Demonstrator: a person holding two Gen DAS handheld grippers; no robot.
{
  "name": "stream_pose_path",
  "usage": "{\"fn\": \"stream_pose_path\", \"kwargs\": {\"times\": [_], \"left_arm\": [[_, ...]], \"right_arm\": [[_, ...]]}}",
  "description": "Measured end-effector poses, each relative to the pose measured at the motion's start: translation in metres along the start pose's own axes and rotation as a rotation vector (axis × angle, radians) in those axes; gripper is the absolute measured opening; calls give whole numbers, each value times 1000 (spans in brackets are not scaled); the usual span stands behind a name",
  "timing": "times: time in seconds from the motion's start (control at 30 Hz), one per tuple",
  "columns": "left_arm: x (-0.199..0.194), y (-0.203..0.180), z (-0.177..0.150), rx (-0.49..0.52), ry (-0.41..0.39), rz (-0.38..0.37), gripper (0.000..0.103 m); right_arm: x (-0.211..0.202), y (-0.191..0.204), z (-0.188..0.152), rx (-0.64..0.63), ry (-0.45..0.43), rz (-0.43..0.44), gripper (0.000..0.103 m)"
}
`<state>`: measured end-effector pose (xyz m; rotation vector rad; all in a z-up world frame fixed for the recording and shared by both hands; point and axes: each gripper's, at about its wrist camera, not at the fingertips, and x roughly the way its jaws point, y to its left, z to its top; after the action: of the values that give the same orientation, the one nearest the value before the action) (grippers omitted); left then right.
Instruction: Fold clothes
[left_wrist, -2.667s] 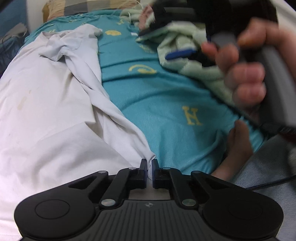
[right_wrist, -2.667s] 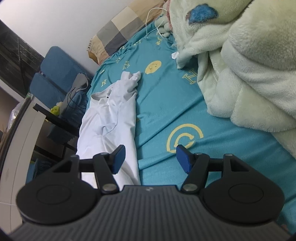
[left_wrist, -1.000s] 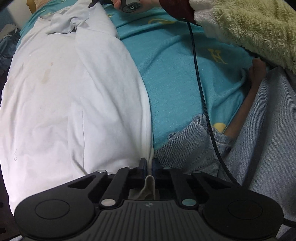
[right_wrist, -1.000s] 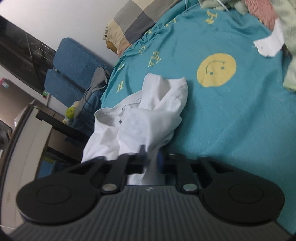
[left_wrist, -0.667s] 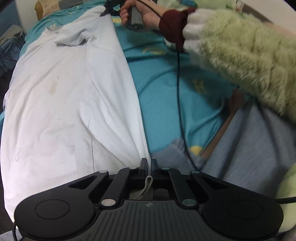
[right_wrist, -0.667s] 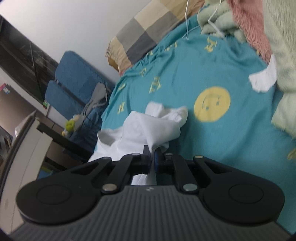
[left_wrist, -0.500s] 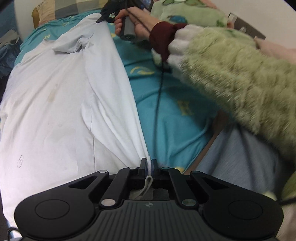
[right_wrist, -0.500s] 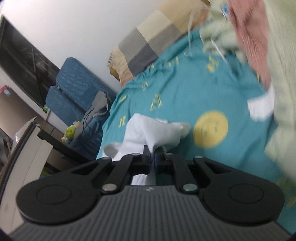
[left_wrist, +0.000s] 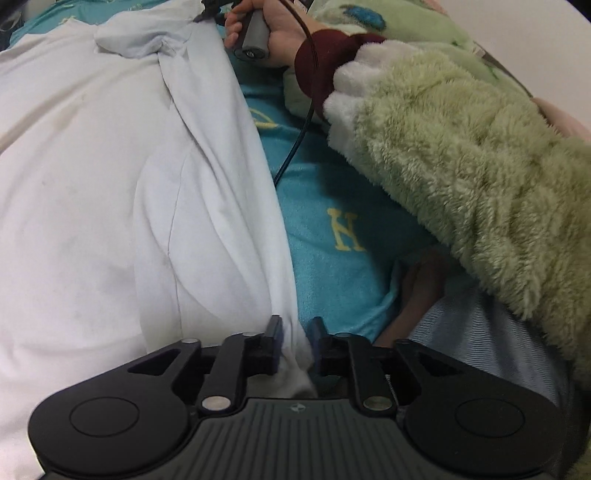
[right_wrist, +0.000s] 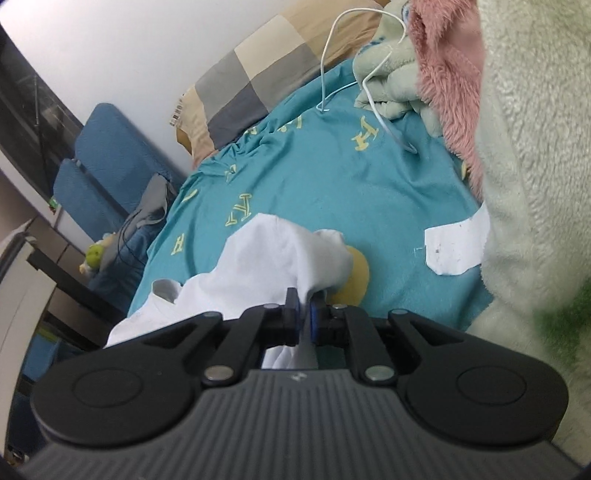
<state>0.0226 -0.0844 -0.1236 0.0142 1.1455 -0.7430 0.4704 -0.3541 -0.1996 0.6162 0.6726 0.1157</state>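
A white shirt (left_wrist: 110, 184) lies spread along the left of the bed, its long right edge folded over. My left gripper (left_wrist: 296, 326) is at the shirt's near hem; its jaws are opening, with the cloth hanging loose between them. In the right wrist view the shirt's shoulder (right_wrist: 266, 258) bunches up over a yellow smiley print. My right gripper (right_wrist: 303, 308) still pinches that cloth in a narrow gap, though its jaws are starting to open. In the left wrist view a person's hand (left_wrist: 273, 29) holds the right gripper at the far end of the shirt.
A teal bedsheet (left_wrist: 332, 206) with yellow letters covers the bed. A fluffy green sleeve (left_wrist: 461, 166) and a black cable (left_wrist: 295, 147) cross the right side above grey trousers (left_wrist: 480, 350). A checked pillow (right_wrist: 251, 81), plush blankets (right_wrist: 517, 147), a white cable (right_wrist: 332, 55) and a blue chair (right_wrist: 103, 162) lie beyond.
The left jaws have parted from shut, and the hem now sits loose between them. The right gripper has carried the shirt's shoulder farther up the bed, and its jaws have parted slightly.
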Motion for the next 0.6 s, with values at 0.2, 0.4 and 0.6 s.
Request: {"fn": "stream_pose_path", "kwargs": {"times": [0.2, 0.4, 0.6], "left_arm": [[-58, 14, -3, 36, -129, 5, 59], [-67, 38, -2, -65, -264, 54, 63], [-58, 65, -9, -179, -246, 84, 63]], "right_arm": [[-45, 23, -3, -68, -38, -30, 62], [-125, 53, -19, -86, -22, -70, 62], [-214, 73, -88, -122, 85, -100, 63]]}}
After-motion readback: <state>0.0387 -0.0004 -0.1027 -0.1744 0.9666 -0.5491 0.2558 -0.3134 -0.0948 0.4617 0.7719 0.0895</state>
